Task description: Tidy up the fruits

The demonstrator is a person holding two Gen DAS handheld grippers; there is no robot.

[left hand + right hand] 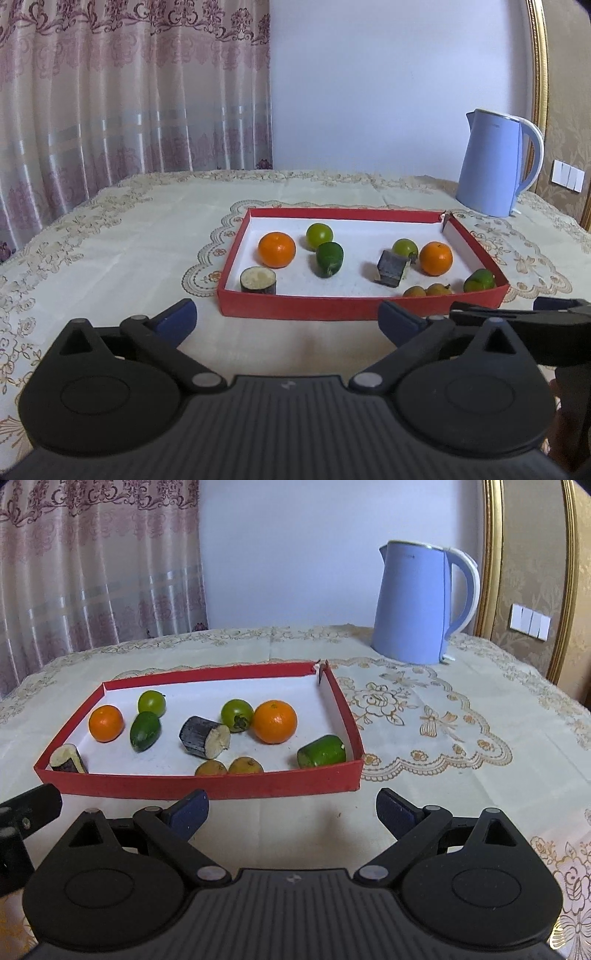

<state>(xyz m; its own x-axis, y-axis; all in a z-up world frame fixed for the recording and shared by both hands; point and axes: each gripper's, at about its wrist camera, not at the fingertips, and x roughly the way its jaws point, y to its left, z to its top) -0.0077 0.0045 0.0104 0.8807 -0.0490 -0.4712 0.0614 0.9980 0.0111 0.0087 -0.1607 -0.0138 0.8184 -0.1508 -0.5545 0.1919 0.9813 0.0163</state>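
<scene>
A shallow red tray [295, 306] [207, 785] with a white floor lies on the tablecloth and holds several fruits. Two oranges [277, 249] [275, 722], round green fruits [319, 235] [237, 714], a dark green oval fruit [330, 258] [145, 731], two dark cut stubs [258, 280] [204, 737], two small tan fruits [245, 765] and a green piece [322, 751] lie inside. My left gripper [288, 320] is open with nothing between its blue pads, just short of the tray's near wall. My right gripper [291, 810] is likewise open, nothing in it, before the tray's near right corner.
A light blue electric kettle [495, 166] [417, 602] stands at the table's far right. A patterned curtain [110, 92] hangs behind on the left. The right gripper's black body [524, 325] shows at the right edge of the left wrist view.
</scene>
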